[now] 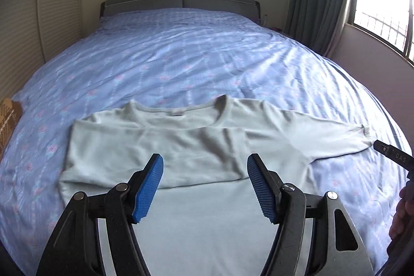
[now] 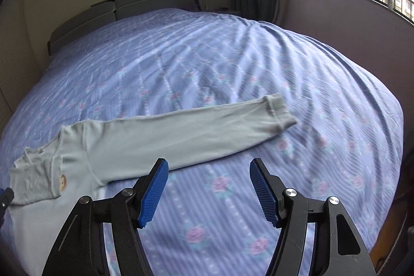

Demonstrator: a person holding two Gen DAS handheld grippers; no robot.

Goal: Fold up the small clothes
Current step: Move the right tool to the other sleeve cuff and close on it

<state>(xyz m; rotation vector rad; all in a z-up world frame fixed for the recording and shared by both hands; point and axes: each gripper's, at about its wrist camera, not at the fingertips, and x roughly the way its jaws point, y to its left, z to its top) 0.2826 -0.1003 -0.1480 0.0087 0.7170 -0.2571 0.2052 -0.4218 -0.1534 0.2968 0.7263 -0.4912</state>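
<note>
Left wrist view, released left tool (image 1: 205,167) above shirt (image 1: 196,146), released right tool (image 2: 209,172) beside its sleeve (image 2: 196,128)

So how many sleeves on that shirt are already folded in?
1. The left sleeve lies folded across the chest of the shirt. The right sleeve is spread straight out on the bed, not yet folded. Nothing seems hidden.
</note>
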